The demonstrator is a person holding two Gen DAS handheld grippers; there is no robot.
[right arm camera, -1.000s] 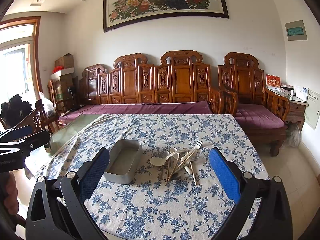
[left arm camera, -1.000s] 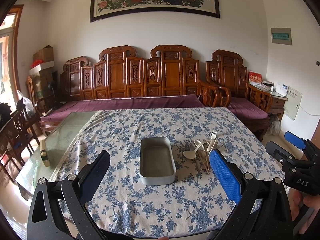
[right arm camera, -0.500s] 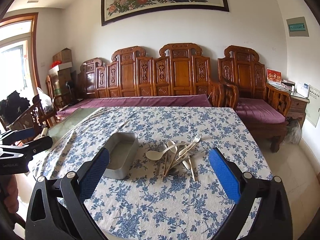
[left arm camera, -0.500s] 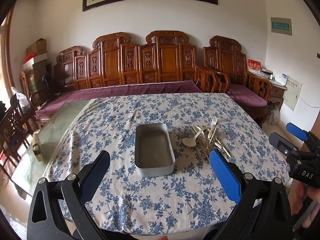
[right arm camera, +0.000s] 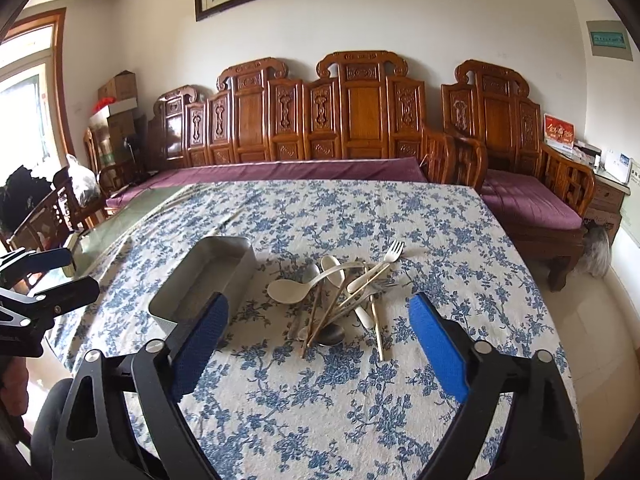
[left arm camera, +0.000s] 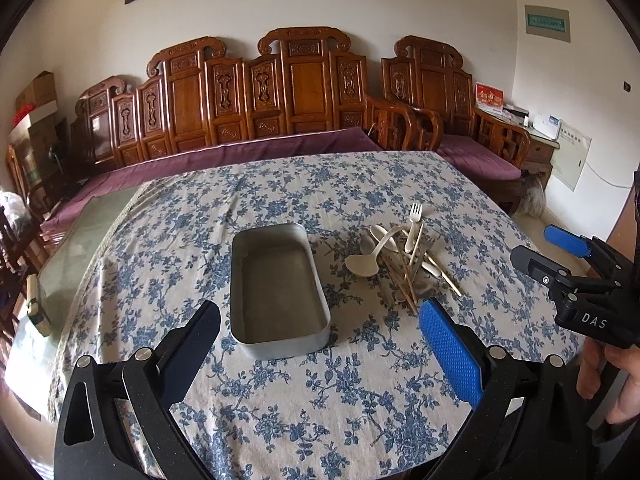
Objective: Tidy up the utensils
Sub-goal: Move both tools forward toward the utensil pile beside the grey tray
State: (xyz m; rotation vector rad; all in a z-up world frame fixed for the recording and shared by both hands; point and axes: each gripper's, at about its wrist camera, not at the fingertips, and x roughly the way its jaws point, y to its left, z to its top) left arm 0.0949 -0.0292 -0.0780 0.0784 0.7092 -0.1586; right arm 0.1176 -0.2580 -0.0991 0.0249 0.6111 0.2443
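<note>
An empty grey metal tray (left arm camera: 276, 288) stands on the blue-flowered tablecloth (left arm camera: 320, 392); it also shows in the right wrist view (right arm camera: 208, 280). Right of it lies a pile of utensils (left arm camera: 400, 260), with white spoons, a fork, metal spoons and chopsticks, also in the right wrist view (right arm camera: 340, 292). My left gripper (left arm camera: 320, 332) is open and empty, just in front of the tray. My right gripper (right arm camera: 316, 328) is open and empty, just in front of the pile. It shows from outside (left arm camera: 576, 280) at the right in the left wrist view.
A carved wooden sofa (right arm camera: 360, 120) with purple cushions runs behind the table. A bare glass strip (left arm camera: 80, 240) with a small box (left arm camera: 36, 308) lies at the table's left. Chairs (right arm camera: 44, 220) stand at the left. The flowered cloth (right arm camera: 320, 420) hangs over the near edge.
Both grippers have moved forward and down toward the table. The tray and the utensil pile now look larger and closer. Both stay open.
</note>
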